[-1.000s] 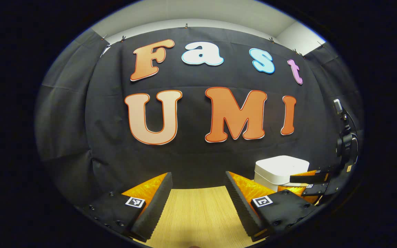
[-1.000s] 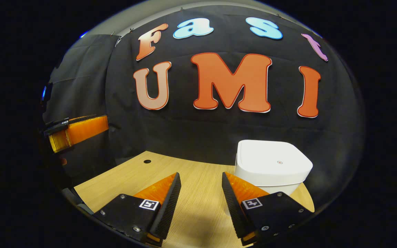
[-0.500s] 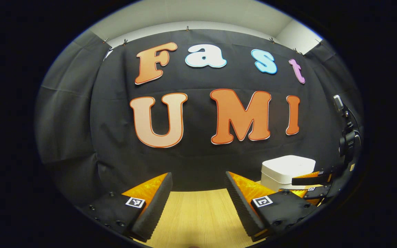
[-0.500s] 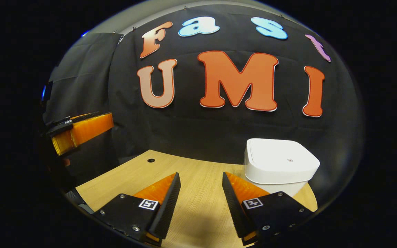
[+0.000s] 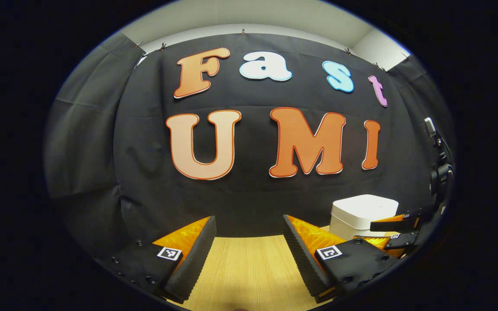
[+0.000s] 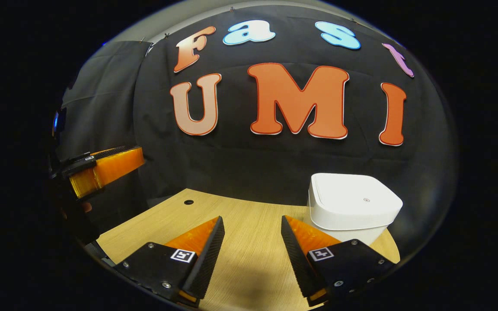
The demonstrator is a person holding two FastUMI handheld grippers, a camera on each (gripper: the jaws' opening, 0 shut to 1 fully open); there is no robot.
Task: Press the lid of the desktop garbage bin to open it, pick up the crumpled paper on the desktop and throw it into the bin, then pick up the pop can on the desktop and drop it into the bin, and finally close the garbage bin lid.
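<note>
A white garbage bin [image 6: 352, 207] with rounded corners stands on the wooden desktop [image 6: 249, 224], its lid down flat. My right gripper [image 6: 251, 239] hovers open above the desk, the bin just ahead and to the right of its right finger. In the left gripper view the bin [image 5: 361, 214] sits at the far right, partly behind the right gripper [image 5: 398, 229]. My left gripper [image 5: 247, 242] is open over bare wood, nothing between its fingers. In the right gripper view the left gripper [image 6: 102, 168] shows at the left edge, raised above the desk.
The black cloth wall rises right behind the desk and wraps around both sides. A small round hole [image 6: 188, 202] sits in the desktop near the back left. Bare wood lies between the two grippers.
Both views have shifted slightly: the bin sits a little farther right in each than a second ago. The bin lid stays down and both grippers stay open.
</note>
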